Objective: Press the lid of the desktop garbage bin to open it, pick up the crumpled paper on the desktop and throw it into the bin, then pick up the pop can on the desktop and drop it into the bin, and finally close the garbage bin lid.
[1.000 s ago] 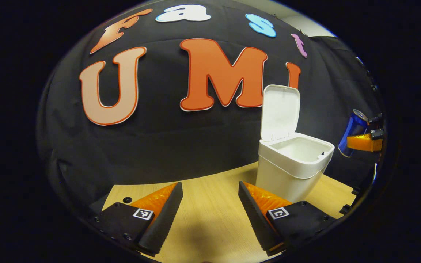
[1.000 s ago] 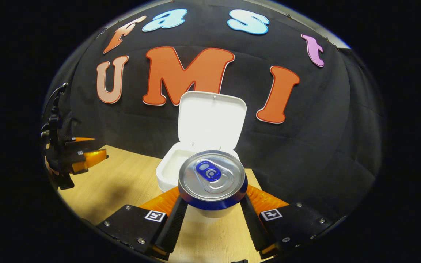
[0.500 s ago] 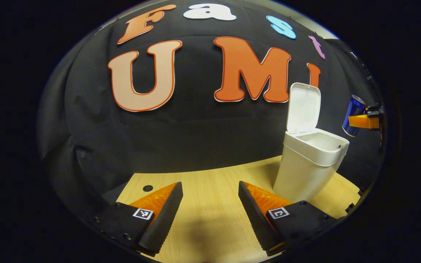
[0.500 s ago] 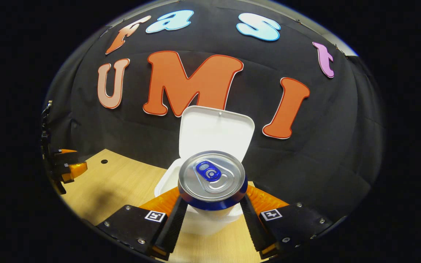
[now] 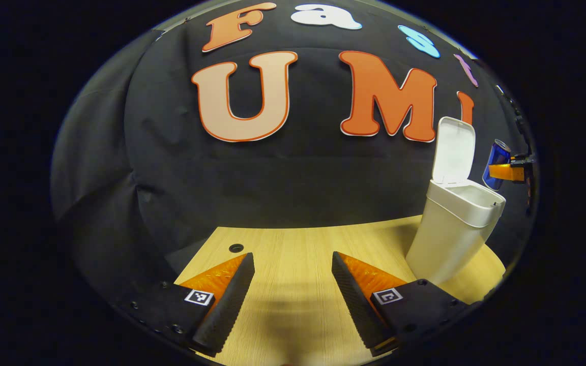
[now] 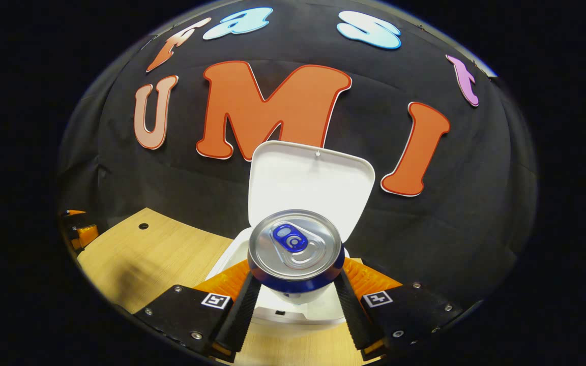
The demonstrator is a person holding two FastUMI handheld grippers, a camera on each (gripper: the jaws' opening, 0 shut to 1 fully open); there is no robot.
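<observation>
Two fingers of the right gripper (image 6: 295, 300) are clamped on the sides of the pop can (image 6: 295, 251), one on each flank, in the right gripper view; the can stands upright between them, silver top and blue pull tab facing the camera, blue band at its rim; directly behind and below the can sits the white garbage bin (image 6: 298, 312), its lid (image 6: 311, 185) raised upright at the back, the opening exposed; the can is held in the air above the bin's front rim; the crumpled paper cannot be made out; the wooden desktop (image 6: 140, 254) extends to the left, a small round hole (image 6: 143, 225) in it near the far edge

In the left gripper view the left gripper (image 5: 293, 284) holds its fingers wide apart, nothing between them, low over the desktop (image 5: 293, 249); further off on the right stands the garbage bin (image 5: 450, 229), lid (image 5: 455, 151) up; just beyond it, at the view's edge, the pop can (image 5: 494, 160) is seen tilted in the right gripper (image 5: 507, 170), above and beside the bin's opening
</observation>
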